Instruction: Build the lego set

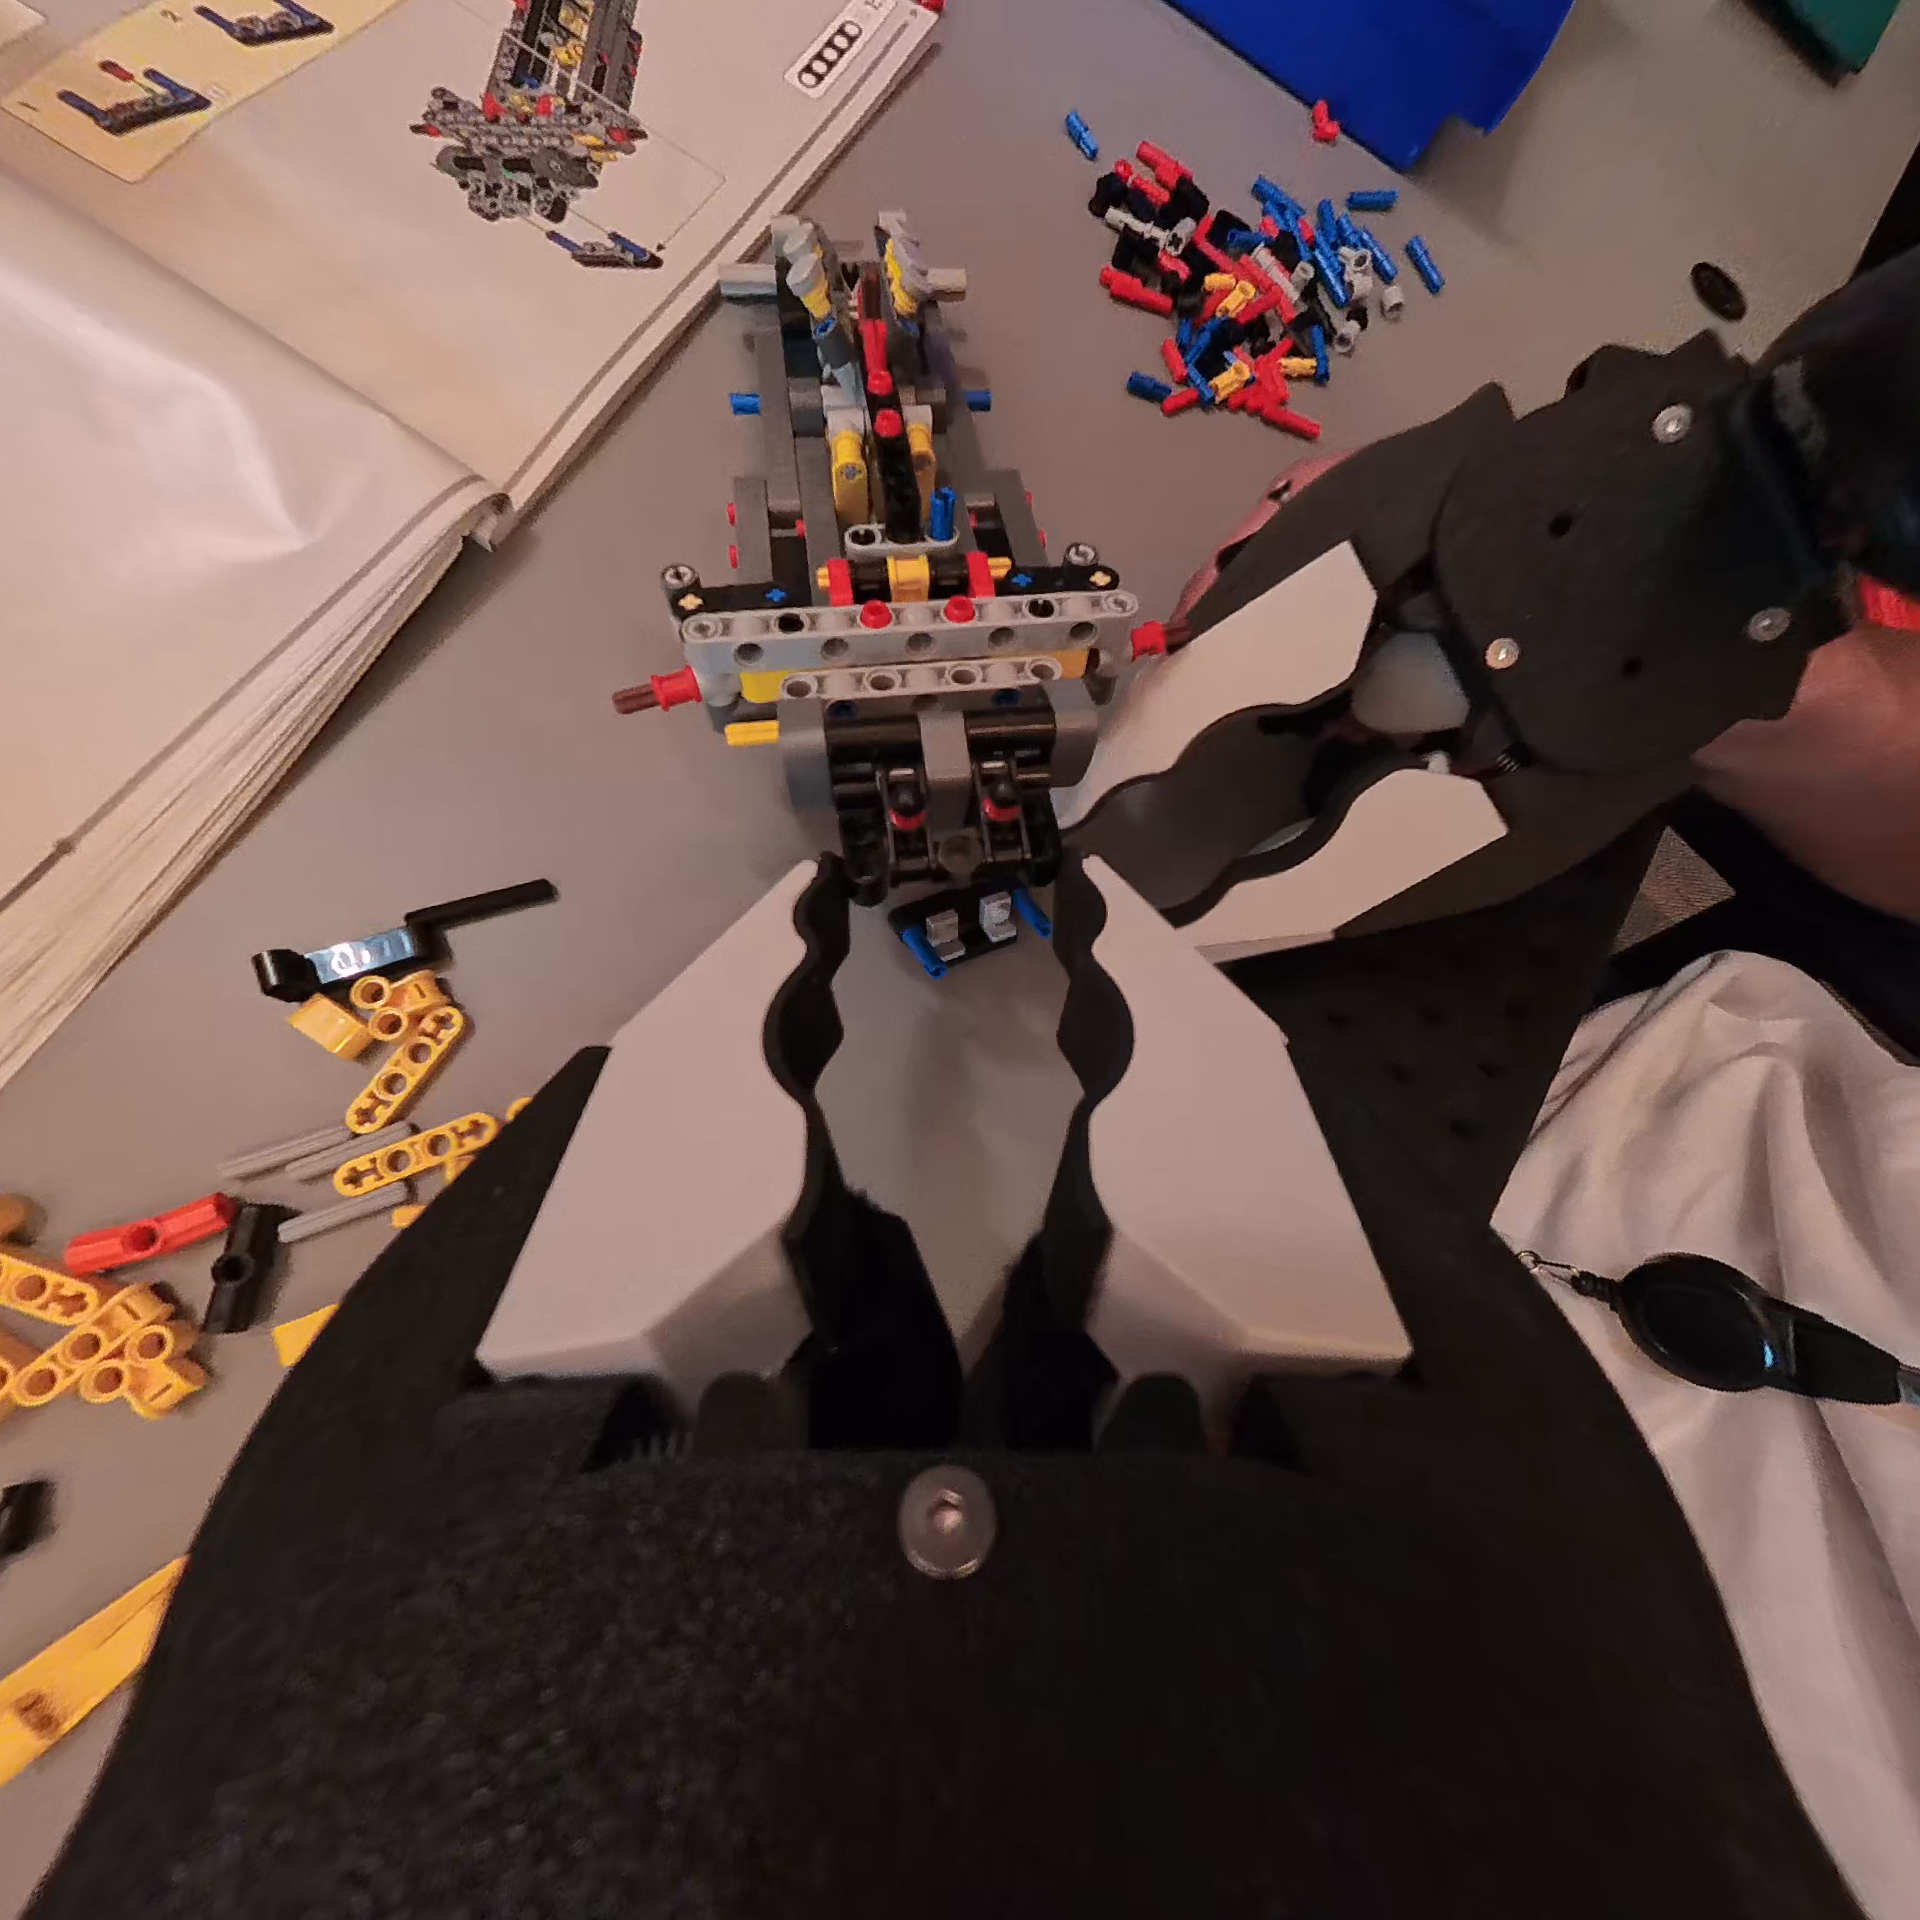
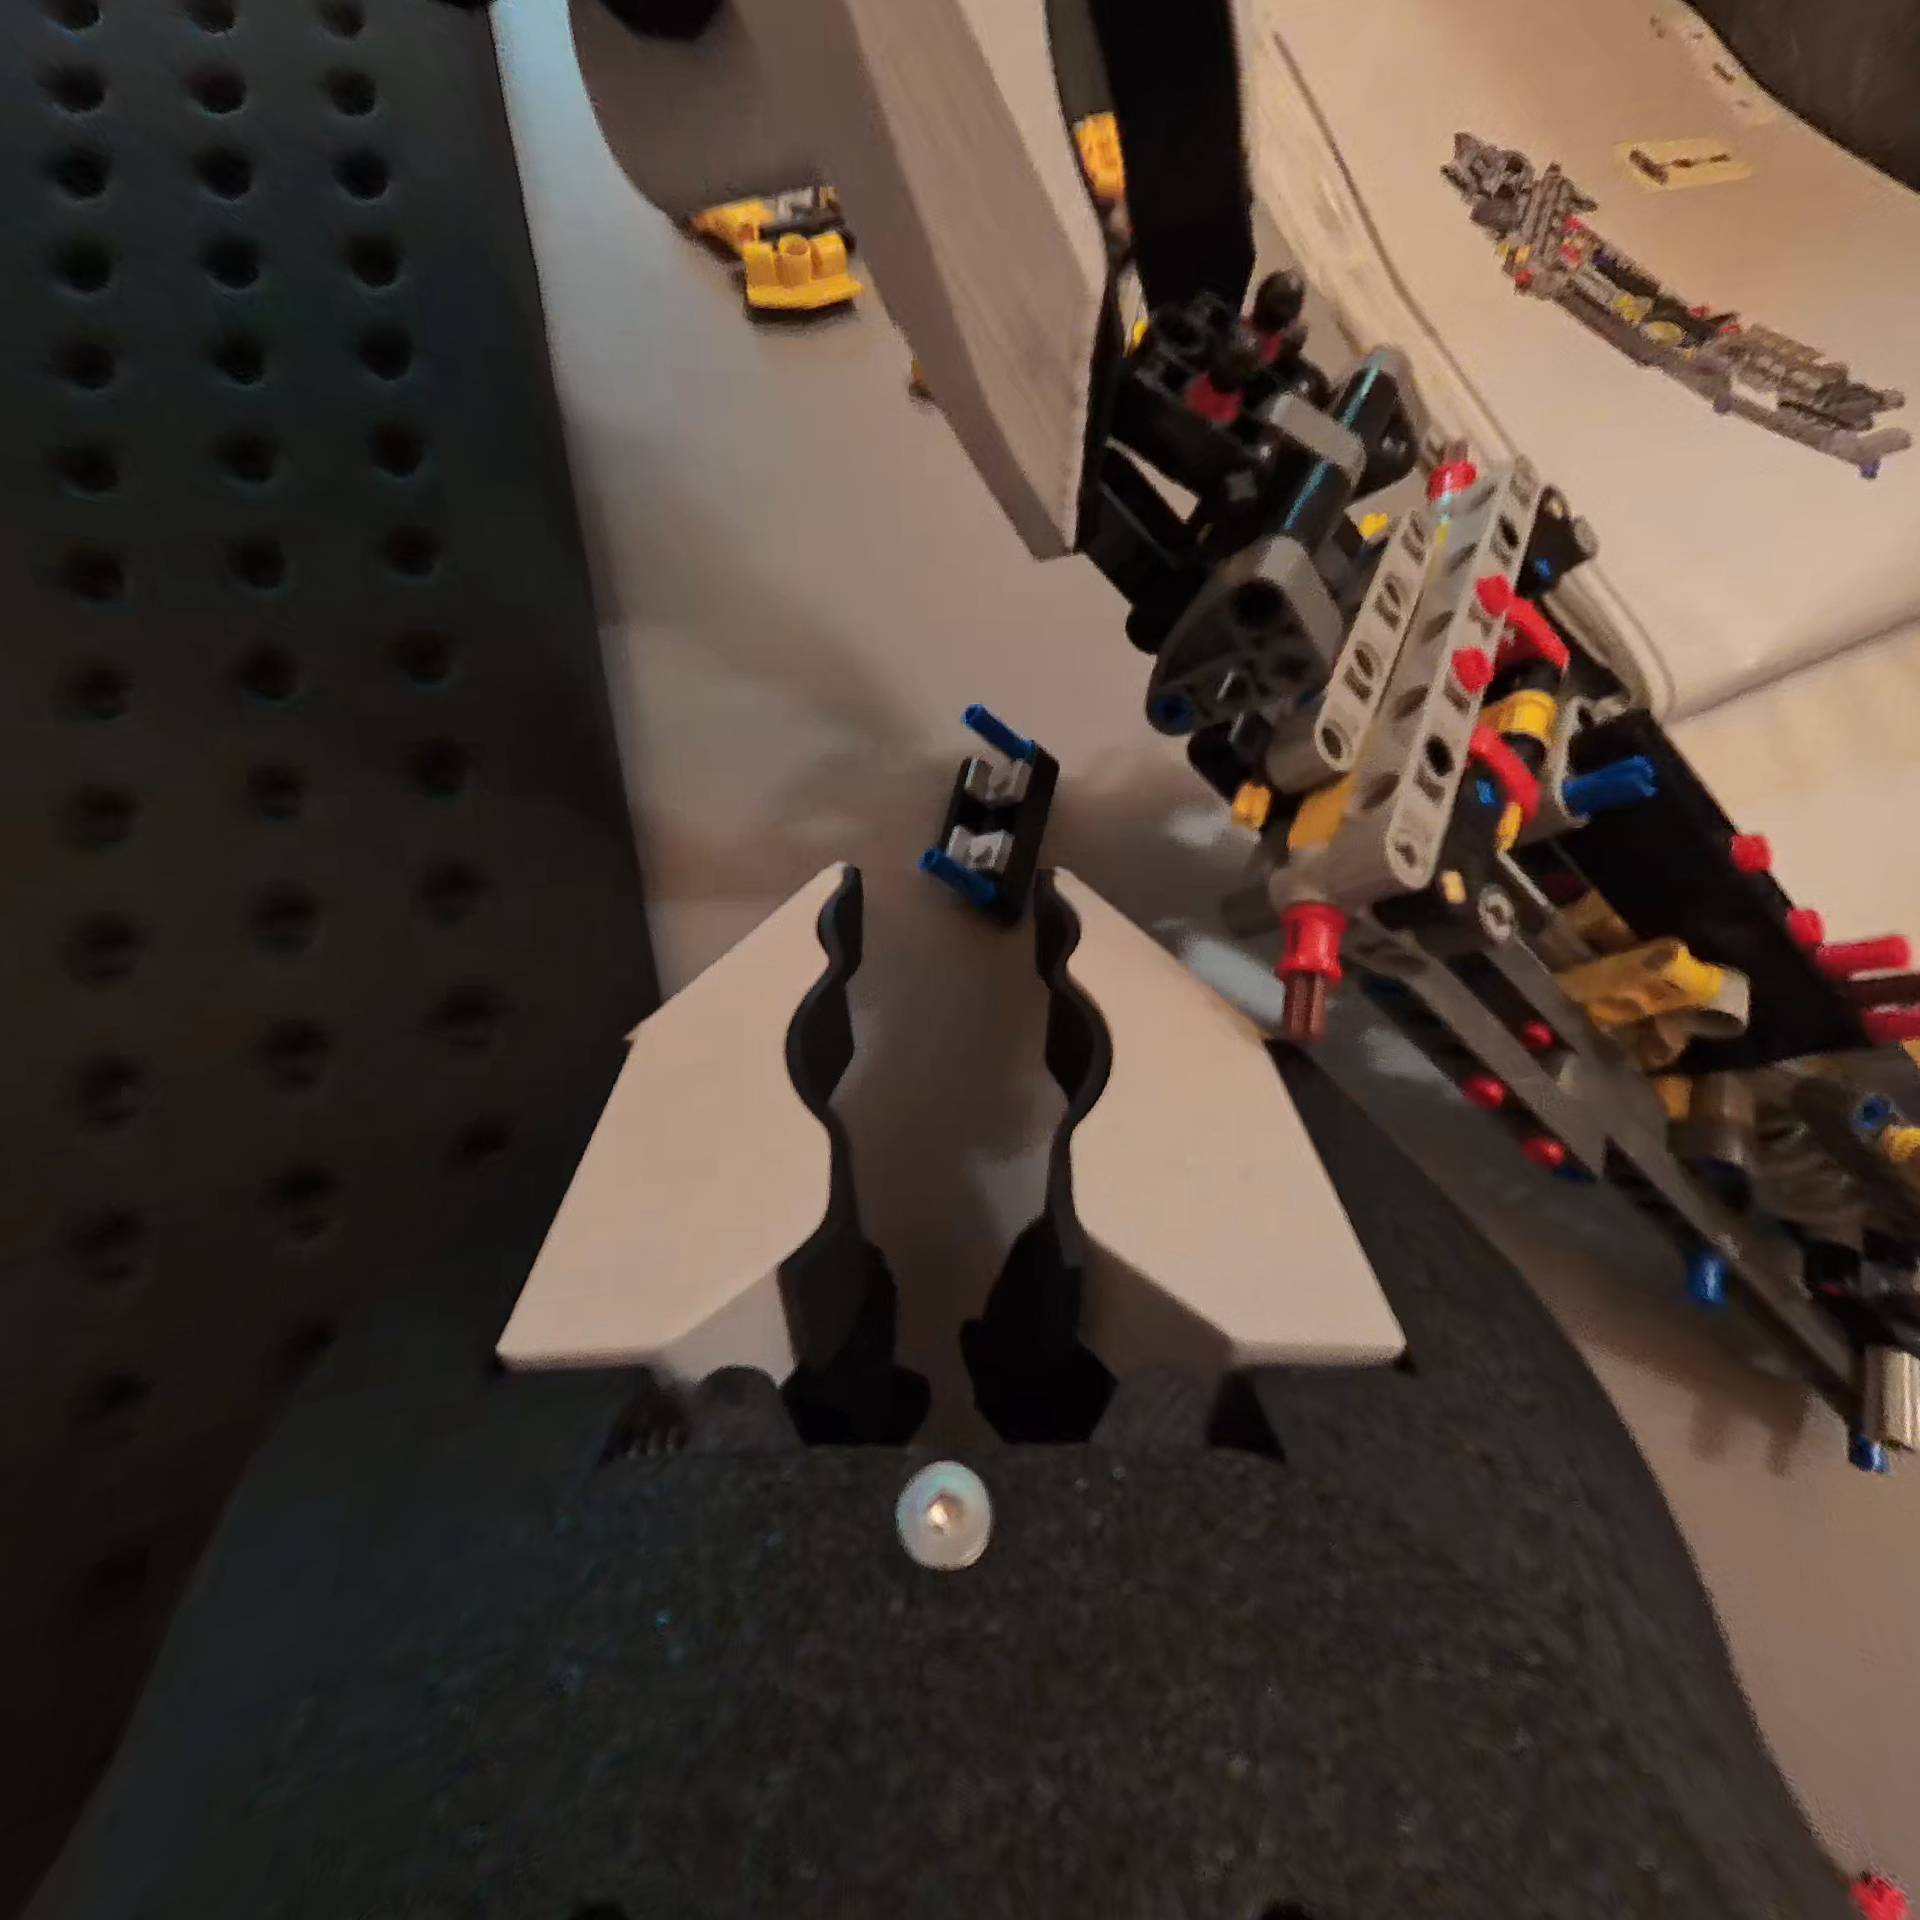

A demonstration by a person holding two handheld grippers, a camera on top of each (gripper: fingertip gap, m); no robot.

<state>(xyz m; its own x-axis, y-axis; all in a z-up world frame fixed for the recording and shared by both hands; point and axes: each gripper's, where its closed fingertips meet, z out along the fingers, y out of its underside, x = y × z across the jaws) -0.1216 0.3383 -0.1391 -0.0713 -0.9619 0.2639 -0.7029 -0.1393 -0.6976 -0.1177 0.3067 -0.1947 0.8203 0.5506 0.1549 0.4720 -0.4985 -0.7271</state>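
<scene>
Right up front, the left gripper (image 1: 951,883) is being held with jaws narrowly parted around the black rear block of the lego chassis (image 1: 894,582); it's probably rigid but pop-apart, so best gripped by that frame; a small black-and-blue subassembly (image 2: 992,821) is lying just below the chassis, between the right gripper (image 2: 948,894) tips, jaws narrowly open, contact being hard to judge; the chassis underside is being hidden.

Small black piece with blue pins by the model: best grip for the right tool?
Grip the small piece across its long black sides, clear of the blue pins sticking out at its ends. It lies loose just ahead of the open right tool, so come straight forward.
</scene>
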